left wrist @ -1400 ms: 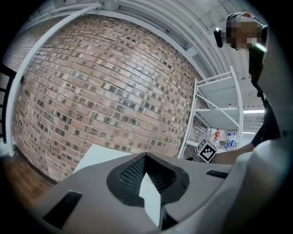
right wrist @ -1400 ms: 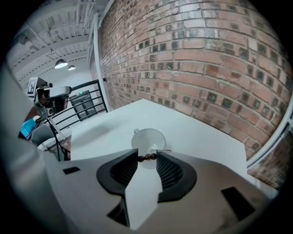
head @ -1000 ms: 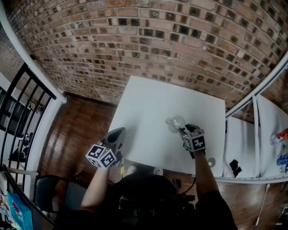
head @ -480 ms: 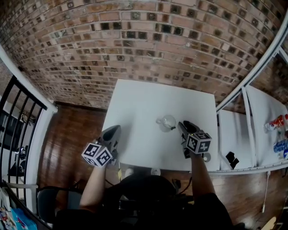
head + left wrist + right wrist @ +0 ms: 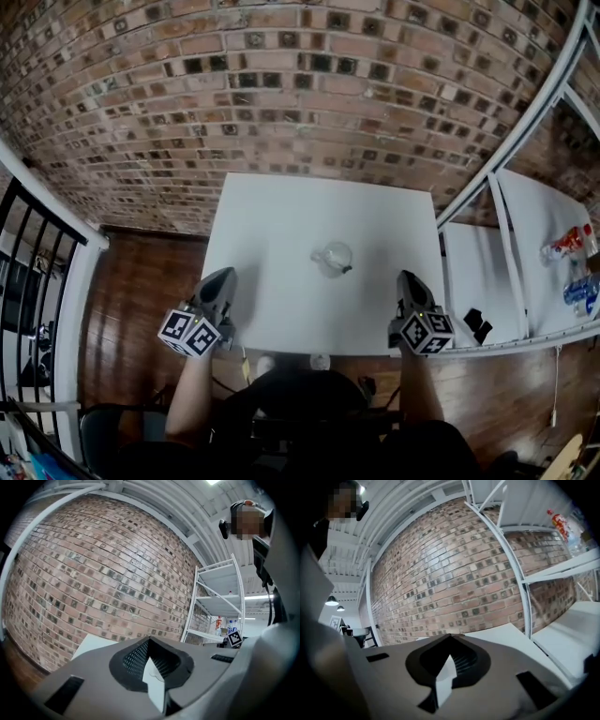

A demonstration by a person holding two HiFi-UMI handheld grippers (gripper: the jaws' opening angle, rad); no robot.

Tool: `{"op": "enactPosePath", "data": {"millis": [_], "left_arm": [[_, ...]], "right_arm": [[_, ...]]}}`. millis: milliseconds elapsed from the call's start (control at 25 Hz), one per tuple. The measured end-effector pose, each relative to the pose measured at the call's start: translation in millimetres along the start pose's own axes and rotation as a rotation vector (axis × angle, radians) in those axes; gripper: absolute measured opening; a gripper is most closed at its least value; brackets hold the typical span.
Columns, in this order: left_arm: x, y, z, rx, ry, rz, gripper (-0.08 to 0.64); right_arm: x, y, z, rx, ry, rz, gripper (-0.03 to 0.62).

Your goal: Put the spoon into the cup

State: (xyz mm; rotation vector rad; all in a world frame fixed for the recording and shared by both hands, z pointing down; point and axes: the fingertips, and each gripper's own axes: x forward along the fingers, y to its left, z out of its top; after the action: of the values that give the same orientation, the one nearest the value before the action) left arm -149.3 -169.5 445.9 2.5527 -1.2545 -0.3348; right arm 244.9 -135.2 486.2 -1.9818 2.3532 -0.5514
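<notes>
I am looking down on a brick wall (image 5: 281, 84) that is filling the whole top of the head view, with a dark wooden floor (image 5: 141, 281) running below it on the left. A white table (image 5: 272, 216) is standing against the wall, its near edge lying just in front of the person's body. White shelving (image 5: 511, 253) is flanking the table on the right, and a black railing (image 5: 28, 272) is crossing the left edge. The left gripper (image 5: 225, 276) is hanging over the table's near left corner, well apart from anything on it. In the left gripper view its jaws are meeting at the tips and gripping nothing. The right gripper (image 5: 406, 277) is hovering over the near right edge of the table, clear of the cup. In the right gripper view its jaws are likewise clenched together and empty. The clear cup (image 5: 332, 257) is standing alone near the middle of the table, between the two grippers and farther from me than both. The spoon (image 5: 348, 270) is showing only as a short dark end at the cup's near right rim; the rest is too small for me to make out.
</notes>
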Motion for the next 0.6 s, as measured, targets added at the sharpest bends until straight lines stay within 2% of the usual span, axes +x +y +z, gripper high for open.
{"op": "enactPosePath", "data": {"millis": [120,240,600], "left_arm": [[4.4,-0.6,-0.1,-0.012,-0.009,-0.009,0.005],[5.8,-6.0,-2.9,-0.011,-0.003,-0.027,0.005],[3.5,-2.7,1.2,-0.001,-0.007,-0.005,0.005]], "right_arm": [[-3.2,-4.3,4.7,0.023,-0.018,-0.024,0.002],[-12.1,-6.6,-1.3,-0.008,-0.003,-0.029,0.002],[-22.9,-21.1,-0.7,-0.028,0.014,-0.045,0.002]]}}
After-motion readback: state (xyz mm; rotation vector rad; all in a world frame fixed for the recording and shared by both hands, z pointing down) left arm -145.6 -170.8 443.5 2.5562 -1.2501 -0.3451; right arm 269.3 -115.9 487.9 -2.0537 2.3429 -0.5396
